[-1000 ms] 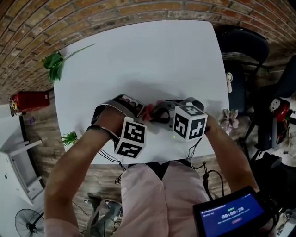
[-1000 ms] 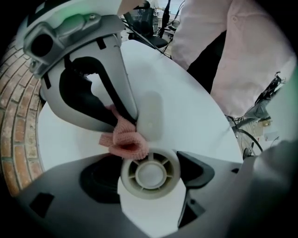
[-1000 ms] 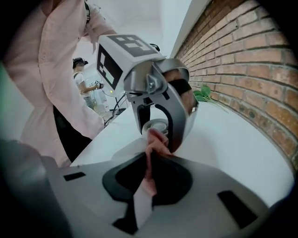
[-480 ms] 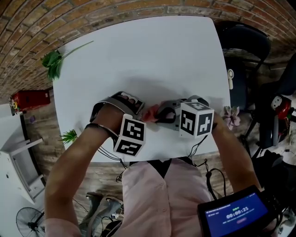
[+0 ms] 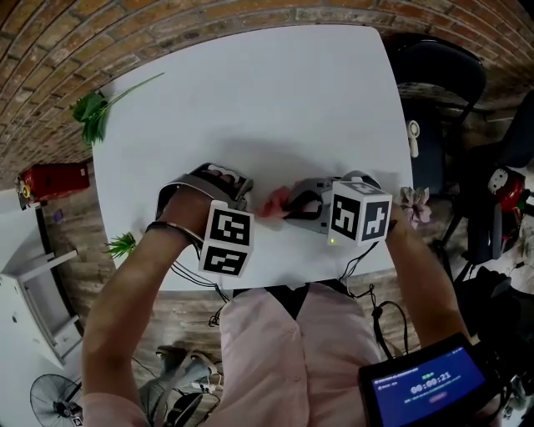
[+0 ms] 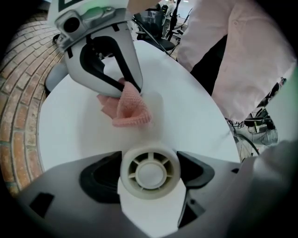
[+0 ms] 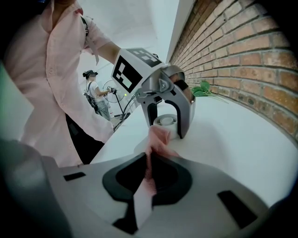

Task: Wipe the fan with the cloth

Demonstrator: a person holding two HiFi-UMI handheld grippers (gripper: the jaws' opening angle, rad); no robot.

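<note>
Head view: left gripper (image 5: 229, 182) and right gripper (image 5: 289, 205) sit tip to tip close to the near edge of the worktop (image 5: 267, 100), about centre. Pink cloth (image 5: 274, 203) shows between them, at the right gripper's tips. Fan can't be made out here; the left gripper's body covers it. Far part of the worktop is bare white. A green sprig (image 5: 96, 113) lies at the far-left corner, well apart from both grippers. Black chair (image 5: 438, 75) stands off the right edge, tablet (image 5: 425, 388) at near right, brick wall (image 5: 209, 17) beyond the far edge.

Left gripper view: this one does show the fan (image 6: 150, 169). It's small, round and white, grille facing the camera, clamped between the left jaws with a pad on each flank. The right gripper's tips pinch the top of the cloth. The cloth hangs down to the worktop just beyond the fan, with a strip of bare white between the two. The worktop's near edge is close by, and the person's pink shirt (image 6: 233, 56) is past it.

Right gripper view: jaws narrow, closed on a fold of cloth running up between them. The cloth's end overlaps the fan's base in line of sight, so contact can't be told from here. The left gripper stands upright over the fan. The brick wall runs along the worktop's far side, with open white surface between it and the grippers. The sprig lies by the wall.
</note>
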